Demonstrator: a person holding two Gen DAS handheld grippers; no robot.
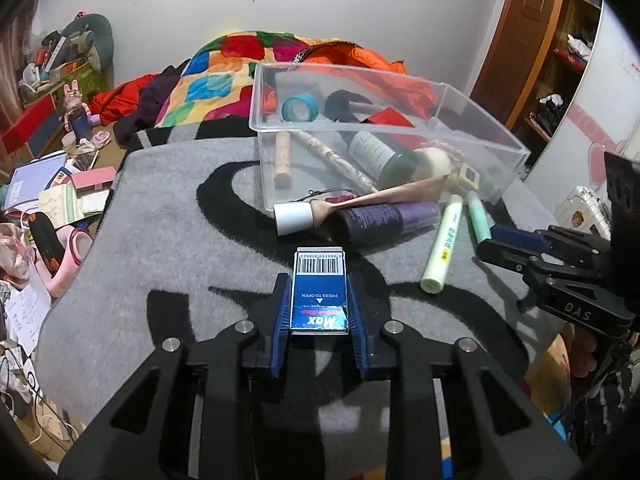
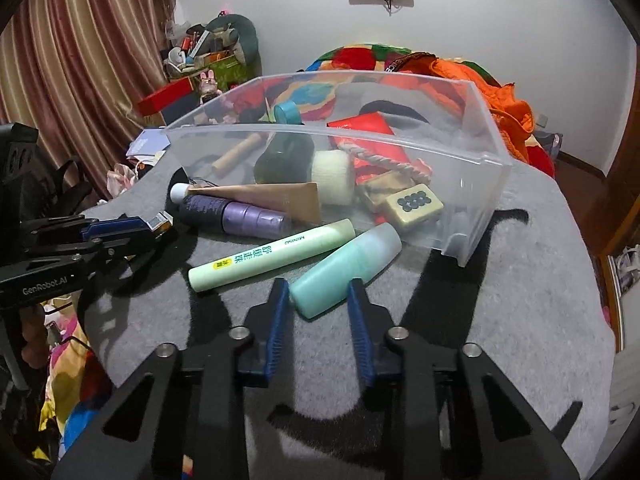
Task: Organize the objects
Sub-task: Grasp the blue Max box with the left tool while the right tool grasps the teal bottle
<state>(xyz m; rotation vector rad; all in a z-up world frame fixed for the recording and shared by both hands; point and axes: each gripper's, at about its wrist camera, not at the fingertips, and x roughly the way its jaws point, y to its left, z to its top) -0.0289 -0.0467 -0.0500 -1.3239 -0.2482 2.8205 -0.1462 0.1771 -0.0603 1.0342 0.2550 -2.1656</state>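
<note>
My left gripper point(image 1: 317, 280) is shut on a blue "Max" staple box point(image 1: 319, 300), held low over the grey blanket point(image 1: 180, 248). In the right wrist view the left gripper point(image 2: 158, 224) comes in from the left with the box end showing. My right gripper point(image 2: 317, 286) is shut on the base of a teal bottle point(image 2: 348, 260), which lies on the blanket. From the left wrist view, the right gripper point(image 1: 494, 240) is on the right, at the teal bottle point(image 1: 478, 216). A clear plastic bin point(image 1: 500, 136) point(image 2: 486, 160) behind holds several small items.
In front of the bin lie a pale green tube point(image 2: 272, 254), a purple bottle point(image 2: 240, 214) and a beige tube point(image 2: 272, 196). A colourful quilt point(image 1: 216, 76) and orange jacket point(image 2: 504, 92) lie behind. Clutter covers the floor point(image 1: 52, 184) on the left.
</note>
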